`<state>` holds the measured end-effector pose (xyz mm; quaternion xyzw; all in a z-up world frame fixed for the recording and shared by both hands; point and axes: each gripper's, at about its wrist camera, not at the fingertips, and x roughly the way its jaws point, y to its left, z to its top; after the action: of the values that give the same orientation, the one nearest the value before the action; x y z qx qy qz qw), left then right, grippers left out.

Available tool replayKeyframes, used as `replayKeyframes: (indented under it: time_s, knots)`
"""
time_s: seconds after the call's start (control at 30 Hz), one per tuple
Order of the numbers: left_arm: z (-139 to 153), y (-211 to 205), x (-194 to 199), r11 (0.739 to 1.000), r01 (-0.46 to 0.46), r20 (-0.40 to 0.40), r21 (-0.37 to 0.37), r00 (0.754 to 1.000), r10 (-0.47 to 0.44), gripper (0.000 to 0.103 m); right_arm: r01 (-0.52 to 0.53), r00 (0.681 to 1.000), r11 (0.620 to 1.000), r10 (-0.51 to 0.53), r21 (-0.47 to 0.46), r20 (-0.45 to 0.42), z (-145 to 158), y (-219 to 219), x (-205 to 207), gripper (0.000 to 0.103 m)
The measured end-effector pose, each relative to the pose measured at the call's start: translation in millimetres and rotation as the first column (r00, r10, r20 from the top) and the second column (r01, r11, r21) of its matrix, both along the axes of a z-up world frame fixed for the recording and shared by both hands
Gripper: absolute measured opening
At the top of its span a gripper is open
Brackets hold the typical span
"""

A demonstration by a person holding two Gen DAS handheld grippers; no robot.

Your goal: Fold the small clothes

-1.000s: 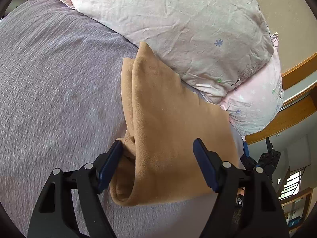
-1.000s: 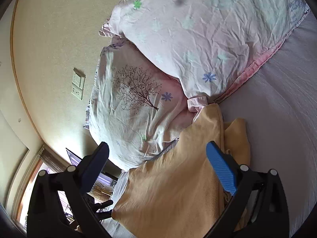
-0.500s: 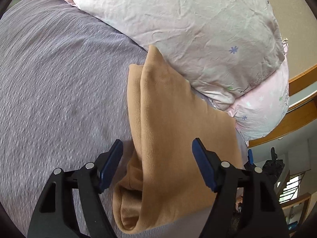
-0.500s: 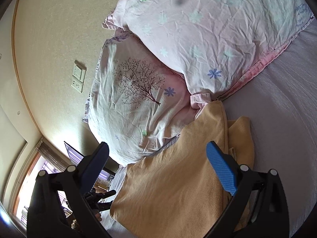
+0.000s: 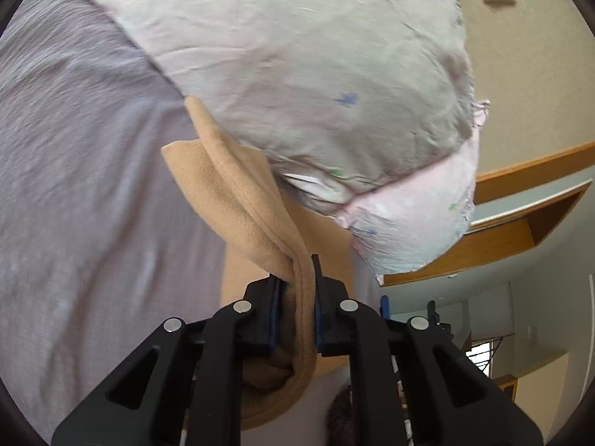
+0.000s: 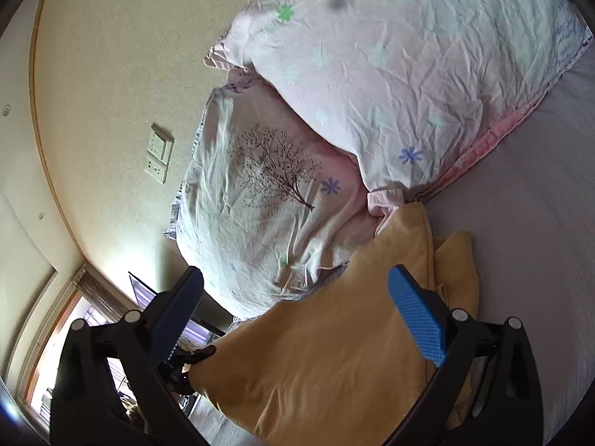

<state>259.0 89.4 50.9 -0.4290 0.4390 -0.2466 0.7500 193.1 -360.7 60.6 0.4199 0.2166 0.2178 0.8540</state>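
A tan fleece garment (image 5: 238,200) lies partly folded on the grey-purple bedsheet (image 5: 81,171), its far corner against a pillow. My left gripper (image 5: 297,278) is shut on a bunched fold of the garment's near edge, and the cloth rises to the jaws. In the right wrist view the same garment (image 6: 334,356) spreads under my right gripper (image 6: 293,297). That gripper is open and empty, with one blue pad (image 6: 416,316) over the cloth.
Two pale pink flowered pillows (image 6: 390,74) are stacked at the head of the bed, the lower one (image 6: 260,186) printed with a tree. A beige wall with a switch plate (image 6: 160,152) stands behind. The bed's edge and a window lie by the right gripper.
My left gripper has closed from wide open onto the garment's folded edge and lifted it. The right gripper has stayed open and has barely moved.
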Motion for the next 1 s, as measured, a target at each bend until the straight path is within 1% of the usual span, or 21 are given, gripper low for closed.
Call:
replayKeyframes:
  time_s: [0.07,0.13,0.23,0.27,0.3,0.37,0.4,0.43,0.47,0.53,0.57,0.6,0.63,0.67,0.73,0.77,0.87,0.9,0.93,0.97,1.0]
  knots:
    - [20.5,-41.3,8.3,0.999,0.053,0.033,-0.012,0.998,-0.052,0.013,0.026,0.999,1.0,-0.026,0.004,0.029,11.3,-6.1,-11.2,0.099]
    - [30.2,-95.4,19.3,0.992,0.123,0.054,-0.029,0.991,-0.122,0.013,0.038,0.998,0.999,-0.039,0.007,0.058,18.6,-11.0,-24.0,0.099]
    - [15.9,-186.2,35.8,0.971,0.232,0.028,-0.055,0.973,-0.231,0.013,0.048,0.998,0.999,-0.047,-0.018,0.046,19.8,-17.3,-37.7,0.099]
    - [3.1,-216.5,41.4,0.956,0.28,-0.012,-0.084,0.959,-0.282,0.014,0.052,0.998,0.998,-0.051,-0.034,0.027,17.6,-19.6,-40.3,0.099]
    - [-10.2,-241.5,44.9,0.933,0.331,-0.044,-0.142,0.939,-0.34,0.014,0.061,0.998,0.997,-0.062,-0.047,-0.011,14.6,-23.1,-42.7,0.099]
    - [-30.3,-274.7,46.8,0.848,0.4,-0.074,-0.348,0.89,-0.45,0.014,0.066,0.995,0.996,-0.07,-0.065,-0.071,7.7,-30.3,-46.1,0.099]
    - [-30.4,-278.6,44.6,0.82,0.406,-0.065,-0.405,0.881,-0.468,0.014,0.065,0.993,0.995,-0.071,-0.073,-0.098,5.3,-34.2,-48.3,0.099]
    - [-21.7,-273.6,42.1,0.817,0.413,-0.019,-0.402,0.888,-0.459,0.018,0.061,0.991,0.995,-0.07,-0.082,-0.111,4.0,-37.0,-50.8,0.099]
    - [-8.3,-261.7,39.3,0.829,0.421,0.042,-0.368,0.898,-0.437,0.025,0.057,0.991,0.994,-0.068,-0.093,-0.119,4.2,-39.3,-53.6,0.099]
    - [15.7,-228.7,31.8,0.885,0.384,0.128,-0.264,0.923,-0.363,0.065,0.028,0.99,0.993,-0.043,-0.117,-0.135,5.5,-40.1,-58.2,0.098]
    - [25.0,-209.0,26.2,0.917,0.347,0.155,-0.196,0.934,-0.321,0.068,0.0,0.989,0.993,-0.018,-0.12,-0.149,5.2,-38.0,-59.0,0.096]
    - [31.6,-194.2,21.9,0.938,0.327,0.172,-0.119,0.937,-0.305,0.068,-0.042,0.986,0.991,0.02,-0.125,-0.168,4.5,-33.2,-59.7,0.09]
    - [35.9,-181.1,17.0,0.951,0.308,0.183,-0.034,0.937,-0.297,0.068,-0.076,0.983,0.988,0.051,-0.135,-0.178,4.3,-27.5,-61.6,0.086]
    - [36.8,-171.0,11.3,0.955,0.292,0.185,0.044,0.937,-0.295,0.068,-0.102,0.98,0.983,0.072,-0.155,-0.186,5.6,-20.5,-62.5,0.083]
    - [29.9,-154.6,4.0,0.947,0.283,0.162,0.15,0.938,-0.306,0.068,-0.147,0.972,0.966,0.1,-0.214,-0.214,7.5,-3.8,-62.6,0.076]
    - [24.1,-144.1,1.4,0.941,0.296,0.148,0.166,0.935,-0.321,0.068,-0.171,0.965,0.956,0.114,-0.24,-0.235,6.9,4.5,-61.7,0.072]
    - [6.2,-139.8,-13.5,0.914,0.363,0.132,0.183,0.912,-0.389,0.068,-0.232,0.943,0.92,0.133,-0.315,-0.304,-0.6,29.1,-59.8,0.068]
    - [3.2,-146.5,-17.6,0.9,0.383,0.137,0.206,0.9,-0.414,0.068,-0.244,0.937,0.908,0.13,-0.342,-0.323,-4.8,36.3,-58.1,0.045]
    - [0.1,-154.1,-21.4,0.886,0.398,0.137,0.236,0.889,-0.436,0.068,-0.239,0.935,0.894,0.107,-0.379,-0.338,-8.2,40.7,-56.9,0.016]
    - [-3.9,-160.5,-24.7,0.873,0.417,0.13,0.254,0.879,-0.458,0.068,-0.233,0.93,0.887,0.083,-0.399,-0.359,-12.0,41.0,-56.6,0.005]
    - [-9.7,-163.1,-31.6,0.857,0.44,0.113,0.268,0.869,-0.482,0.068,-0.218,0.926,0.891,0.06,-0.398,-0.372,-14.9,36.6,-57.8,0.005]
